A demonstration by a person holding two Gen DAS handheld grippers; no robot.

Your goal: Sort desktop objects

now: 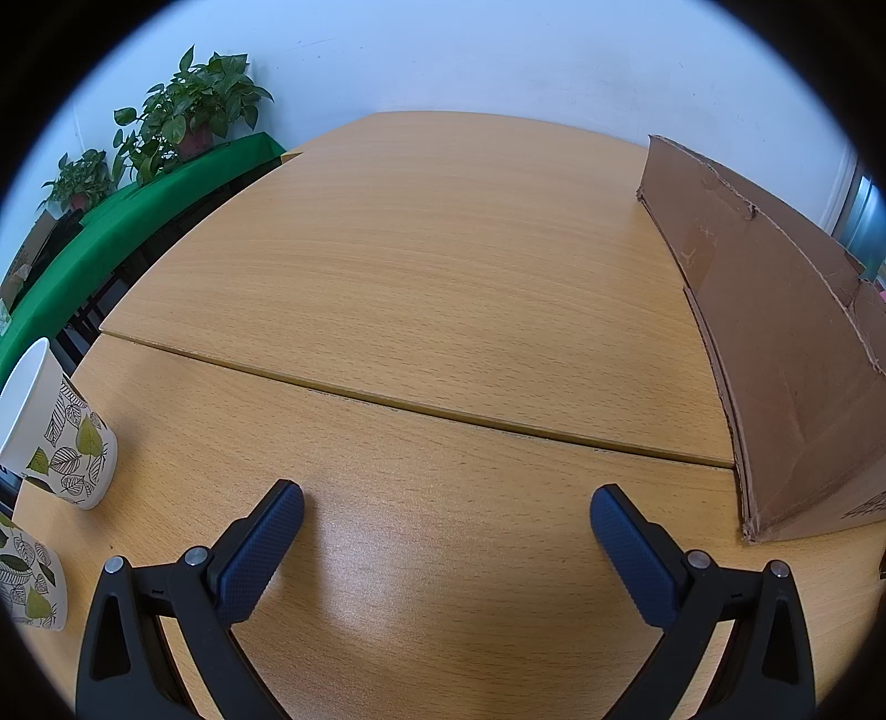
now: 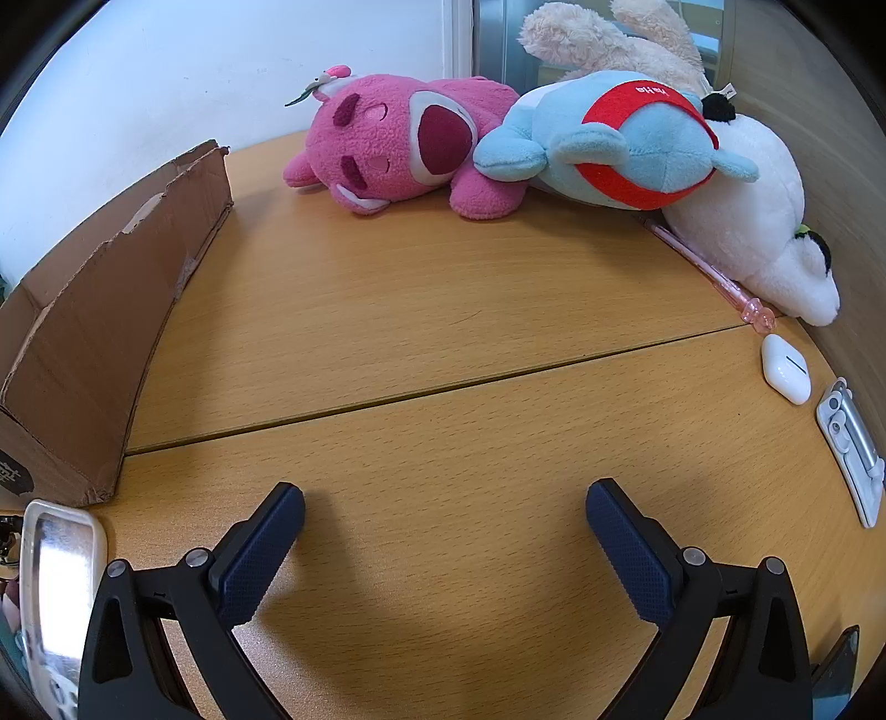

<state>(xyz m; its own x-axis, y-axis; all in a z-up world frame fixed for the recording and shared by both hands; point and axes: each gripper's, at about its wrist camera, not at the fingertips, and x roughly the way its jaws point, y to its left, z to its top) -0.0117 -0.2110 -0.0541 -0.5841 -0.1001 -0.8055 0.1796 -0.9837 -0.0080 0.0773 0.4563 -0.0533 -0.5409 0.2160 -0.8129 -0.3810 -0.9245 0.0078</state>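
Observation:
My left gripper [image 1: 446, 507] is open and empty above the wooden table [image 1: 421, 266]. A brown cardboard box [image 1: 775, 343] stands to its right; two leaf-patterned paper cups [image 1: 61, 443] [image 1: 30, 581] stand at its left. My right gripper [image 2: 443, 501] is open and empty over the table. Ahead lie a pink plush [image 2: 398, 144], a blue and red plush [image 2: 614, 138], a white plush [image 2: 764, 221] and a cream plush [image 2: 603, 39]. A pink pen [image 2: 714, 271], a white earbud case [image 2: 785, 368] and a white clip-like device [image 2: 850, 448] lie at the right. The box [image 2: 111, 310] stands at the left.
A shiny silver-framed object [image 2: 55, 587] lies at the right gripper's lower left. A green-covered bench with potted plants [image 1: 188, 111] stands beyond the table's left edge. A seam [image 1: 421, 410] crosses the tabletop. A white wall is behind.

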